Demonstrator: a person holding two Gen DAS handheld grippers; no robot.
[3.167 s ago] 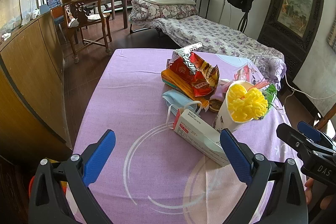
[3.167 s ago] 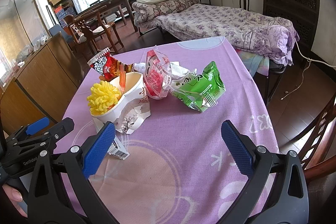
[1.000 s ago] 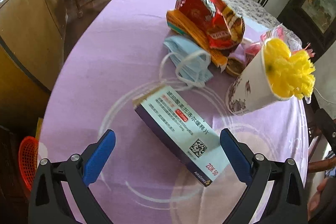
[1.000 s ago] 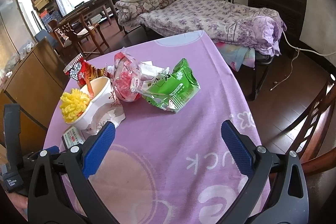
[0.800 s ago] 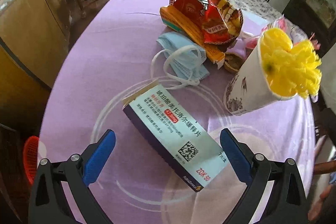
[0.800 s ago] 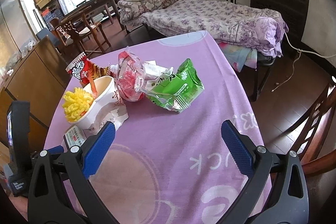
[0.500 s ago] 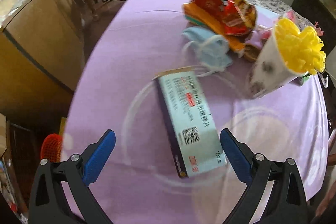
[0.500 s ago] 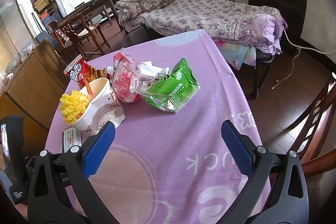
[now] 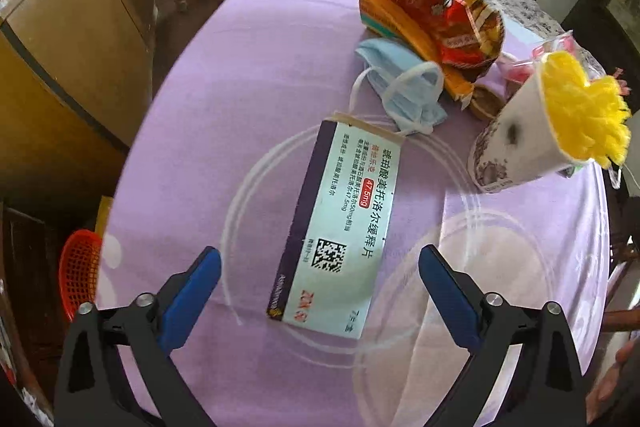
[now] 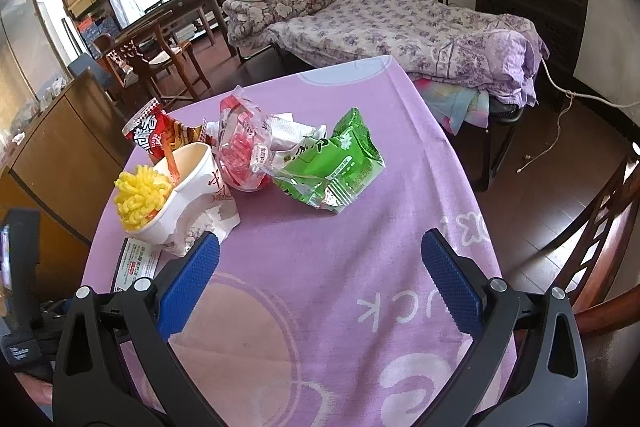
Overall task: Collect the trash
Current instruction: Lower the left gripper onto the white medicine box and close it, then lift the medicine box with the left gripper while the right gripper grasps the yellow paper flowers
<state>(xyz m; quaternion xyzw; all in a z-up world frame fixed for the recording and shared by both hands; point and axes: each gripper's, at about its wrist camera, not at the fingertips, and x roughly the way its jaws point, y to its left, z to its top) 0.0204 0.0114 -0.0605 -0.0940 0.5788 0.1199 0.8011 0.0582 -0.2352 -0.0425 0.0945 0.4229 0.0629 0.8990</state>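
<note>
A white and purple medicine box (image 9: pixel 344 227) lies flat on the purple tablecloth (image 9: pixel 248 75). My left gripper (image 9: pixel 318 259) points steeply down over its near end, the box between the blue pads. Its jaws are closing but stand wide, and neither pad touches the box. Behind the box lie a blue face mask (image 9: pixel 404 87), a red snack bag (image 9: pixel 440 15) and a tipped paper cup (image 9: pixel 516 147) with yellow filling. My right gripper (image 10: pixel 320 247) hangs open and empty over bare cloth, short of a green packet (image 10: pixel 336 163) and a red clear bag (image 10: pixel 240 147).
A red mesh basket (image 9: pixel 80 271) stands on the floor off the table's left edge, beside a wooden cabinet (image 9: pixel 60 47). A wooden chair (image 10: pixel 600 227) stands at the table's right side. A bed (image 10: pixel 400 27) lies beyond the far edge.
In the left wrist view the medicine box has swung from slantwise to lengthwise between the fingers and looks closer. The right wrist view is nearly the same.
</note>
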